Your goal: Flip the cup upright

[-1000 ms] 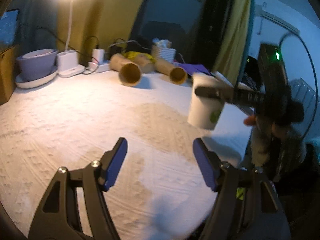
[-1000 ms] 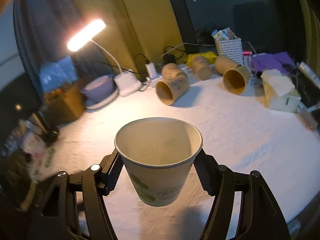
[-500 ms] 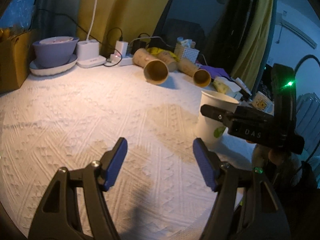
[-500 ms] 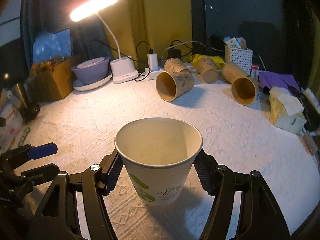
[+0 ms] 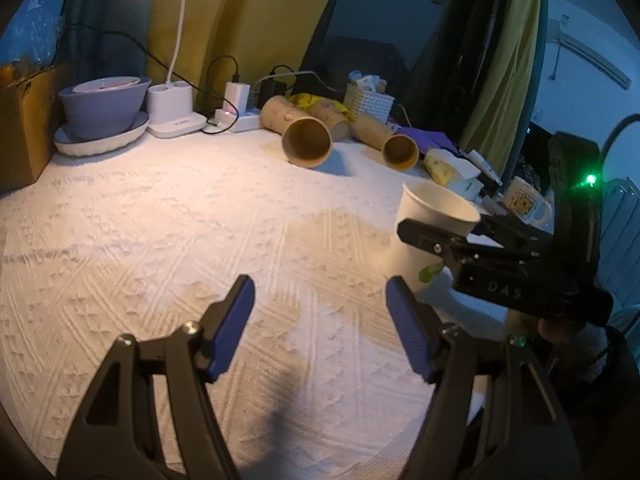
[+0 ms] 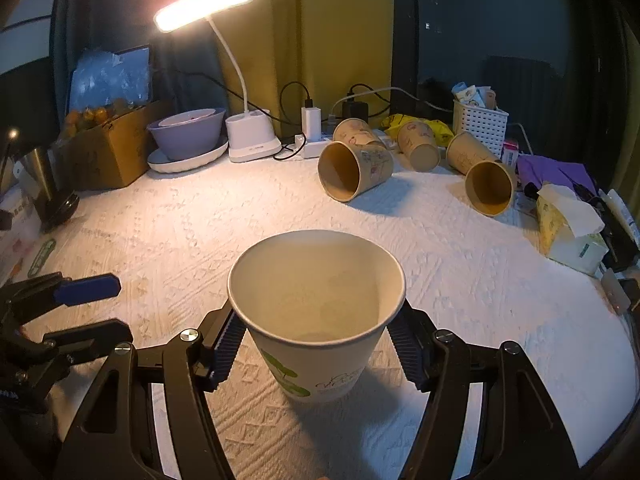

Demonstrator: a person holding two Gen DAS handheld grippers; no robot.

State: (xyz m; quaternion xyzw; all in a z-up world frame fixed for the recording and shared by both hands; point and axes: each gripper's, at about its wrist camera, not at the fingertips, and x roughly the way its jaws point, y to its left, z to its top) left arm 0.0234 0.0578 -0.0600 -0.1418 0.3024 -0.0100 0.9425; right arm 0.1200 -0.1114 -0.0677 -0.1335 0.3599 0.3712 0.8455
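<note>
Writing on right gripper: the letters "DAS" [image 5: 501, 289] show on its black body in the left wrist view; nothing else there is readable.
Print on white cup: a green leaf mark and a line of script low on its wall, too small to read.
White cup [image 6: 316, 316]: one, upright, mouth up, base on the white textured cloth [image 6: 168, 232].
Right gripper [image 6: 316, 340]: its ribbed blue pads press the cup's wall from both sides, just below the rim; it holds the cup.
Left gripper [image 5: 320, 320]: jaws wide apart, nothing between them, only cloth ahead.
Cup relative to left jaws: ahead and to the right, just beyond the right fingertip [image 5: 404, 320].
Brown paper cups: four, with faint drawings that cannot be read; three lie on their sides well ahead of the right jaws, nearest one [image 6: 354, 172] slightly to the right, a second [image 6: 482, 174] further right. The fourth stands mouth down.
Desk lamp [image 6: 248, 136]: one, lit, far ahead left.
Purple bowl [image 6: 188, 132]: one, on a plate beside the lamp base.
Tissue box [image 6: 568, 228]: one, ahead right.
White basket [image 6: 480, 124]: one, behind the brown cups.
</note>
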